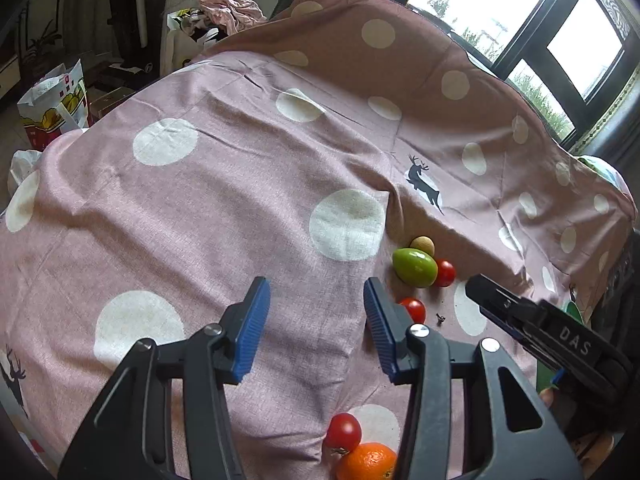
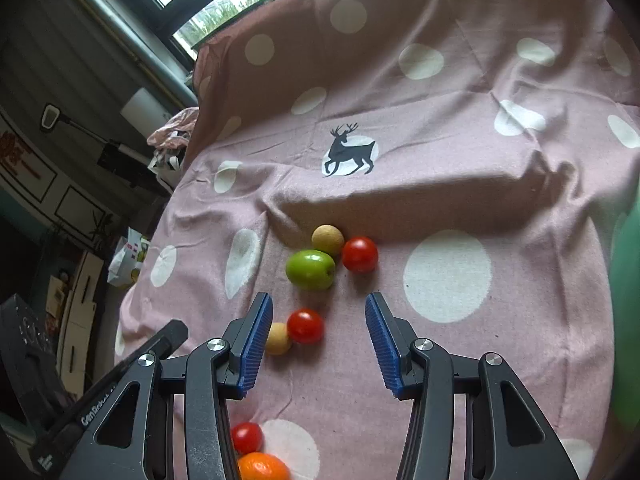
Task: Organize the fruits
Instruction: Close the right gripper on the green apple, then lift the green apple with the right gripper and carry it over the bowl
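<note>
**Loose fruit on a spotted cloth, both grippers above it with nothing held**

The fruit lies in two small groups on a pink cloth point(image 2: 500, 208) with white dots and dark deer prints. In the farther group a green fruit point(image 2: 310, 269) touches a small tan ball point(image 2: 328, 239), with a red tomato point(image 2: 359, 254) just beside them. Nearer sits a second red tomato point(image 2: 305, 325) against another tan ball point(image 2: 279, 338). Closest to the cameras, a third tomato point(image 2: 247, 437) rests against an orange point(image 2: 263, 467), both partly hidden behind a gripper finger.

A raised fold of cloth runs right behind the farther group. A tiny dark scrap point(image 1: 441, 317) lies on the cloth near the second tomato. Beyond the cloth stand a printed paper bag point(image 1: 56, 106) on the floor, a heap of pink fabric point(image 1: 232, 8) and windows point(image 1: 500, 4).

The right gripper point(image 2: 319, 338) points down at the cloth, its blue pads partly open and touching nothing; the second tomato lies between its fingertips in the picture, nearer the left finger. The left gripper point(image 1: 317, 324) is tilted down likewise, half open over bare cloth, empty. Each gripper shows at the edge of the other's view.

The right gripper's side reads "DAS"; white lettering on the left gripper's side is too skewed to read.
</note>
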The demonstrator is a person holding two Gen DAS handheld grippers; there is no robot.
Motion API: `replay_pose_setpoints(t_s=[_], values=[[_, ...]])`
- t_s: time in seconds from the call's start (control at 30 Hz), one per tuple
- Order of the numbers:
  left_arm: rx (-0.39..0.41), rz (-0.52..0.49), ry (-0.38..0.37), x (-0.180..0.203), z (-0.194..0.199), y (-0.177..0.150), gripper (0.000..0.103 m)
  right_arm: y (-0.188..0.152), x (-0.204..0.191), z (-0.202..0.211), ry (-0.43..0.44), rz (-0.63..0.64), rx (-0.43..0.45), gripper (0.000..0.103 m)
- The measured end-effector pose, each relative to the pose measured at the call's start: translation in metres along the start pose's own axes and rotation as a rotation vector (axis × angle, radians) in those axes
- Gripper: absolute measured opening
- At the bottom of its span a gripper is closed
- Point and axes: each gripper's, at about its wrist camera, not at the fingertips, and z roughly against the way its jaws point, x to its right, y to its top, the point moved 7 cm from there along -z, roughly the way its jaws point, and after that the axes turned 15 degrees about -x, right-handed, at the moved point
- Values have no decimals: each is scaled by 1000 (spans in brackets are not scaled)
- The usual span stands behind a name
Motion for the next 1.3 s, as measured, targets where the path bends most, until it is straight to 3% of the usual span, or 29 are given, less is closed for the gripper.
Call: replay_pose_setpoints(t_s=[0.17, 0.3, 0.43, 0.5, 0.6, 0.77, 0.93, 1.03, 1.13, 1.3], values=[[1, -12, 29, -3, 0, 1, 47, 18, -12, -38, -4, -18, -84, 51], [-3, -24, 36, -1, -1, 1, 47, 25, -12, -50, -81, -12, -54, 51], [-5, -56, 46, 5, -3, -1, 47, 28, -12, -65, -83, -18, -93, 51], [-6, -66, 46, 7, -3, -2, 47, 29, -11, -63, -111, -7, -73, 43], [-1, -79, 40, 11, -1, -3, 47, 25, -10, -57, -82, -19, -74, 43], [-8, -125, 16, 25, -2, -9, 47, 6, -1, -18, -85, -29, -42, 43], [-27, -186, -3, 44, -5, -18, 47, -38, 28, 18, -58, -90, -62, 43], [-43, -222, 9, 57, -10, -26, 47, -68, 57, 22, -26, -150, -85, 43], [-58, -278, 29, 73, -16, -37, 47, -79, 78, 16, -63, -180, -121, 43], [-82, -335, 56, 88, -27, -48, 47, -78, 74, 13, -101, -120, -116, 43]])
